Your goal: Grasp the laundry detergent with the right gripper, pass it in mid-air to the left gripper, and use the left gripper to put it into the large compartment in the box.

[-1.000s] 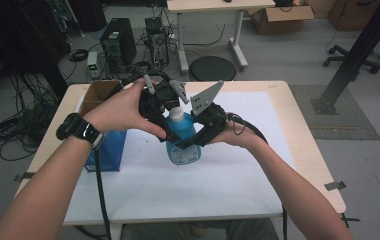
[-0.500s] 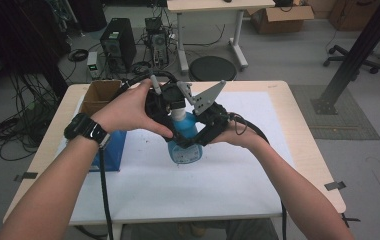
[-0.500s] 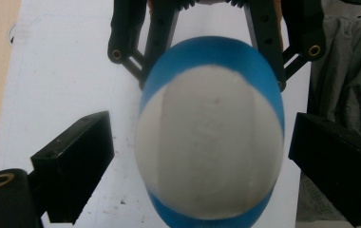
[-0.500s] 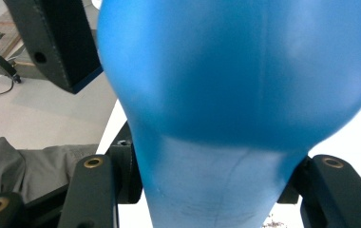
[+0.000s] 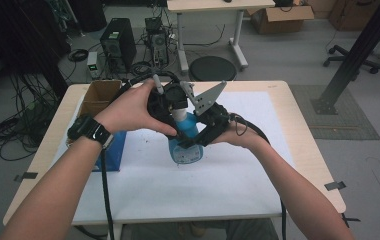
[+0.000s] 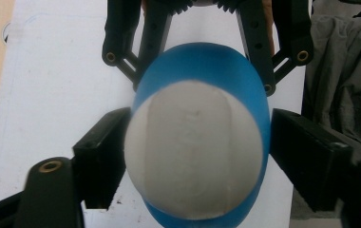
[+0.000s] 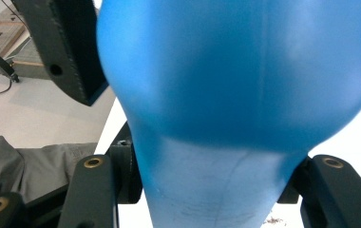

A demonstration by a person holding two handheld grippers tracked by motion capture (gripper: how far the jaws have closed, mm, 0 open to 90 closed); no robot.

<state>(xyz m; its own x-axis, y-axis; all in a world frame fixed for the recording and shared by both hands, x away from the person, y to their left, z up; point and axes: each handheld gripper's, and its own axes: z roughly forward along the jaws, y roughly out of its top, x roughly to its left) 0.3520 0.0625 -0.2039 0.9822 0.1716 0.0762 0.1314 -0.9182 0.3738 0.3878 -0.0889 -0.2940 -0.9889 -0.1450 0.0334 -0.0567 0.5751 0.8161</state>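
A blue spray bottle (image 5: 185,152) with a white top (image 6: 195,152) stands on the white sheet at mid-table. My right gripper (image 5: 190,142) comes in from the right and is shut on the bottle's blue body (image 7: 240,71), one jaw on each side of it. My left gripper (image 5: 175,107) reaches down over the bottle's top. Its jaws have just been closing, and the pads (image 6: 102,161) now press against both sides of the top. A left jaw (image 7: 60,47) also shows in the right gripper view.
A cardboard box (image 5: 98,97) and a blue object (image 5: 110,150) sit at the table's left side. The white sheet (image 5: 203,195) covers most of the wooden tabletop (image 5: 298,135). A computer tower, cables and a round stool stand on the floor beyond the far edge.
The left hand has shifted slightly right and settled over the bottle's top, and its jaws have closed in on it. The right gripper and bottle have stayed put.
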